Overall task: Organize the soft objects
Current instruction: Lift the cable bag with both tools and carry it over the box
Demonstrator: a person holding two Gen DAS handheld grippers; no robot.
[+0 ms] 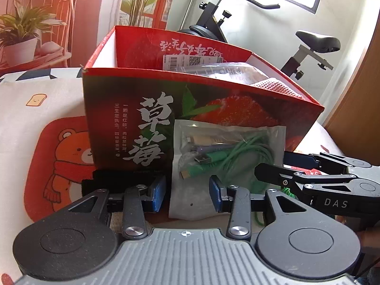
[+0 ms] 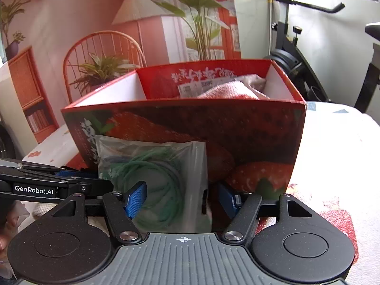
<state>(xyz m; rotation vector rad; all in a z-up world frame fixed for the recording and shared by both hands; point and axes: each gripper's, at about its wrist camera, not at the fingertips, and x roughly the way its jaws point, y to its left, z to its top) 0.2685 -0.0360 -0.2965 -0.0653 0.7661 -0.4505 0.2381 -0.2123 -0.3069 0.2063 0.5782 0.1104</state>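
Both grippers flank one clear plastic pouch of coiled green cable, upright at lower centre against the red strawberry-printed carton. Left gripper part-open, barely clear; right gripper wider, unclamped.

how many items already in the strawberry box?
2 visible: a clear packet with a barcode label toward the back and a pink knitted item at the right, both inside the box. More may be hidden below the rim.

Red box with a strawberry print and white lettering. Green cable coiled in a clear bag. Blue pads on black tongs.
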